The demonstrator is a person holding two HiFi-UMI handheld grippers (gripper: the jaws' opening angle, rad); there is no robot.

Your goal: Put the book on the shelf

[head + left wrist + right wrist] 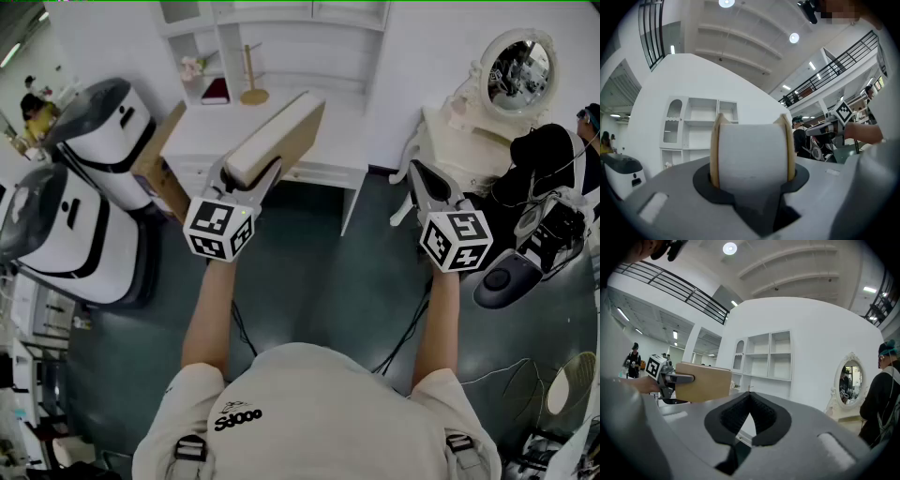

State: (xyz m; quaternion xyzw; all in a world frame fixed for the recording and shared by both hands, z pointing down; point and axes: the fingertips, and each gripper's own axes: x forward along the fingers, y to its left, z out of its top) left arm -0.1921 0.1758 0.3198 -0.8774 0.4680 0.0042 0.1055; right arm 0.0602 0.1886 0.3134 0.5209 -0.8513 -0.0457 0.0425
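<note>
A thick book [277, 139] with tan covers and white page edges is held up in front of the white desk [323, 150]. My left gripper [246, 180] is shut on its near end. In the left gripper view the book [752, 150] stands upright between the dark pads [708, 180], its pages facing the camera. The white shelf unit [281, 42] rises behind the desk, and it also appears as the shelf unit [701, 122] behind the book. My right gripper [424, 184] hovers to the right, shut and empty; its tips [750, 397] meet in a point.
A dark red book [216, 91] and a gold stand [251, 92] sit on the desk's lower shelf. Two white-and-black machines [89, 178] stand at the left. A white vanity with an oval mirror [520, 67] and black gear [539, 216] fill the right.
</note>
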